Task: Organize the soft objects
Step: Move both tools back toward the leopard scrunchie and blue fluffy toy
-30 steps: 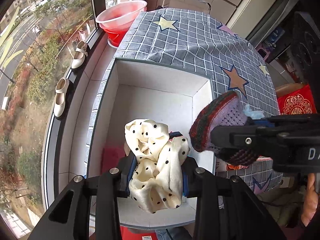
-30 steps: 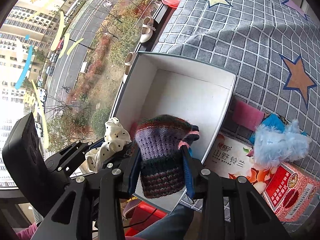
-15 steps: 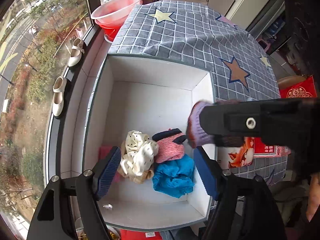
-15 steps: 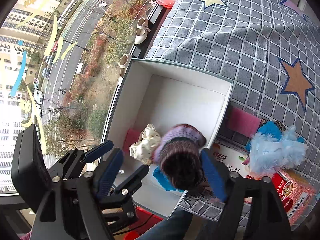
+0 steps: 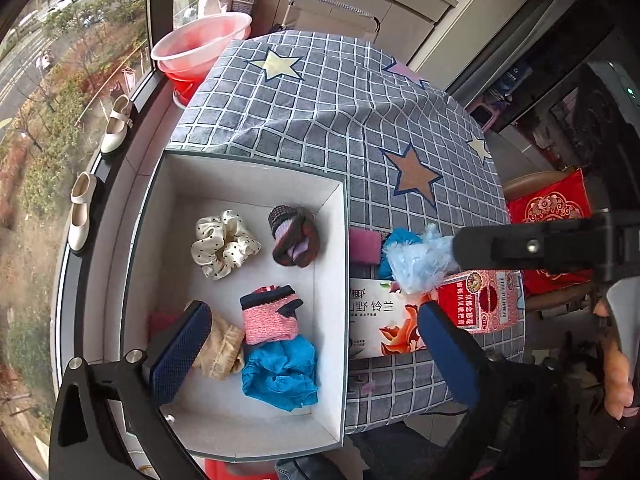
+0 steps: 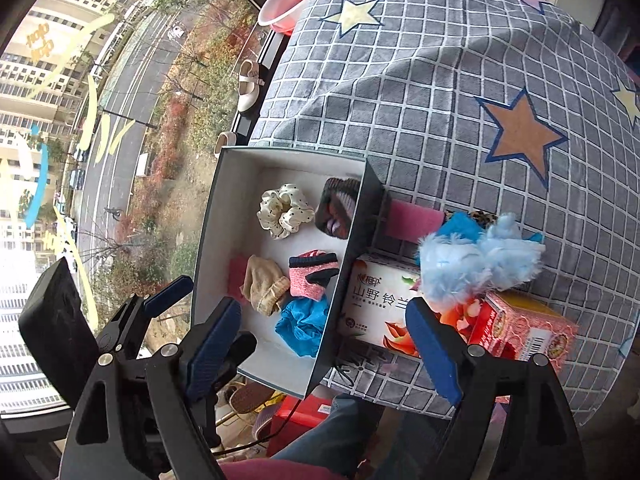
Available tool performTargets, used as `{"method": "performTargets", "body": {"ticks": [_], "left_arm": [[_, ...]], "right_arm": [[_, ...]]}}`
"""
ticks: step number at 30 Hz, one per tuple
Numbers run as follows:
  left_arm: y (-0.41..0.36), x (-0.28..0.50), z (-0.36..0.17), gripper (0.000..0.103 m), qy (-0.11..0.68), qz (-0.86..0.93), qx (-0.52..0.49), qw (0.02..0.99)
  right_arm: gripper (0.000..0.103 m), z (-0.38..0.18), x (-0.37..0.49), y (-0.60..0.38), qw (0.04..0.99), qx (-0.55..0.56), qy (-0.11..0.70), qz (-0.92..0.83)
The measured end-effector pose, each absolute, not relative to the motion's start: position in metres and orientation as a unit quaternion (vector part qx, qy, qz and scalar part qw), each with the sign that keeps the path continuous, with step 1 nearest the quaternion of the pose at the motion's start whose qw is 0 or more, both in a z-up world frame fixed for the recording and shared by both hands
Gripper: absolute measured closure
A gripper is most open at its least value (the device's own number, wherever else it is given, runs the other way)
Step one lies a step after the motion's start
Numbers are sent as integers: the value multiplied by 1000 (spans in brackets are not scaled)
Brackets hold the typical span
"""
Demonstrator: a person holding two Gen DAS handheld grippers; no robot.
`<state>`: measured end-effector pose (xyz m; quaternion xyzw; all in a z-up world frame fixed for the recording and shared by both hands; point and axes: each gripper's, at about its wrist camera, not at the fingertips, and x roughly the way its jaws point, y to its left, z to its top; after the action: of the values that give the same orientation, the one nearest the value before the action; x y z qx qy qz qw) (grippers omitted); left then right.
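Bright, even daylight enters through the window (image 5: 60, 80) on the left. Shadows inside the white box (image 5: 248, 432) are soft. Both fisheye views bend strongly at dark, vignetted edges. The centres are sharp, without glare.

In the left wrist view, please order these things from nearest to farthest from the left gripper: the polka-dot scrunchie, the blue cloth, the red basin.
1. blue cloth: in the white box, between the fingers of the left gripper.
2. polka-dot scrunchie: farther back in the box, left side.
3. red basin: beyond the table, by the window.
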<state>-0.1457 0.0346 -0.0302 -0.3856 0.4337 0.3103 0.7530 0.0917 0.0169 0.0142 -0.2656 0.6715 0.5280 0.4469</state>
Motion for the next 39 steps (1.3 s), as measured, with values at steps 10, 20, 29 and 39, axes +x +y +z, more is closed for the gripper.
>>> {"method": "performTargets", "body": {"ticks": [10, 20, 29, 39], "left_arm": [[27, -110, -24, 0, 466, 281, -370, 753], [15, -61, -40, 0, 519, 252, -338, 744], [5, -18, -61, 0, 576, 262, -284, 720], [11, -29, -63, 0, 579, 322, -318, 678]], "right_arm": [[16, 29, 196, -22, 495, -191, 706, 469], [0, -38, 263, -57, 495, -221, 744, 390], [0, -108, 249, -18, 407, -299, 756, 416], [0, -177, 180, 42, 246, -449, 731, 452]]}}
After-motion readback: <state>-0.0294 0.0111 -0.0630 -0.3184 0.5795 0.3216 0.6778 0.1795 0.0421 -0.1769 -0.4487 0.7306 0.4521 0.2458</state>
